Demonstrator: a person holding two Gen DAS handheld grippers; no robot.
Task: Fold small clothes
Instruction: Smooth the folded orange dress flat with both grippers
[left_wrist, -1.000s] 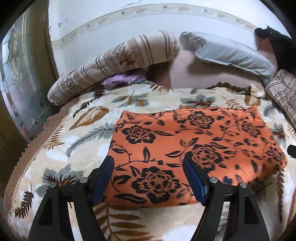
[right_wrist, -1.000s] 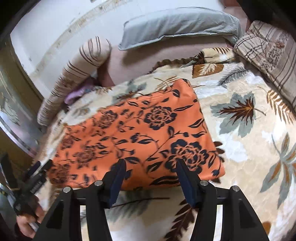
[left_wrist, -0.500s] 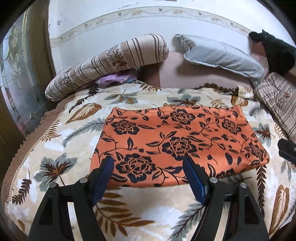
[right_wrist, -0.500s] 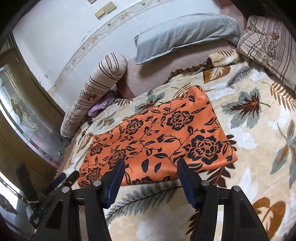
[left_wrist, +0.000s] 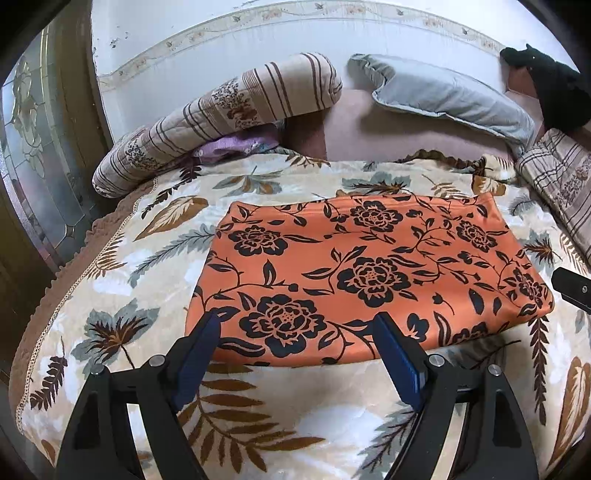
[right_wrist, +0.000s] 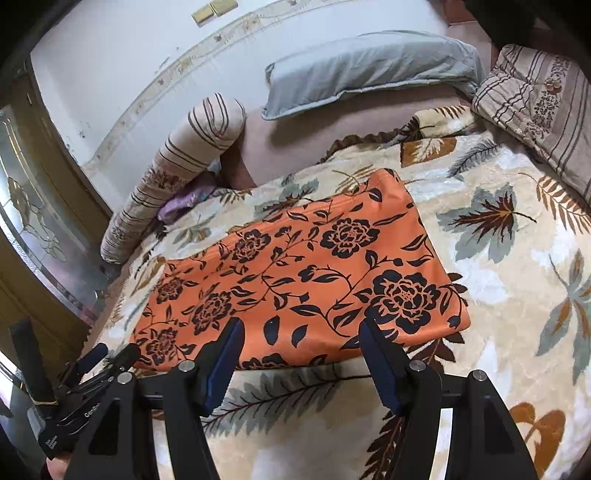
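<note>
An orange cloth with black flowers (left_wrist: 369, 273) lies folded flat as a rectangle on the leaf-patterned blanket (left_wrist: 122, 280). It also shows in the right wrist view (right_wrist: 306, 280). My left gripper (left_wrist: 295, 328) is open and empty, just above the cloth's near edge towards its left end. My right gripper (right_wrist: 299, 332) is open and empty, above the near edge towards the cloth's right end. The left gripper also shows at the lower left of the right wrist view (right_wrist: 96, 365).
A striped bolster (left_wrist: 218, 118) and a grey pillow (left_wrist: 447, 96) lie at the back by the white wall. A striped quilt (right_wrist: 539, 99) lies at the right. A purple cloth (left_wrist: 236, 144) sits under the bolster. A glass-panelled door (left_wrist: 33, 147) stands at the left.
Both grippers have pulled back and up from the cloth, so more of the bed shows. The cloth lies still, and both grippers stay open.
</note>
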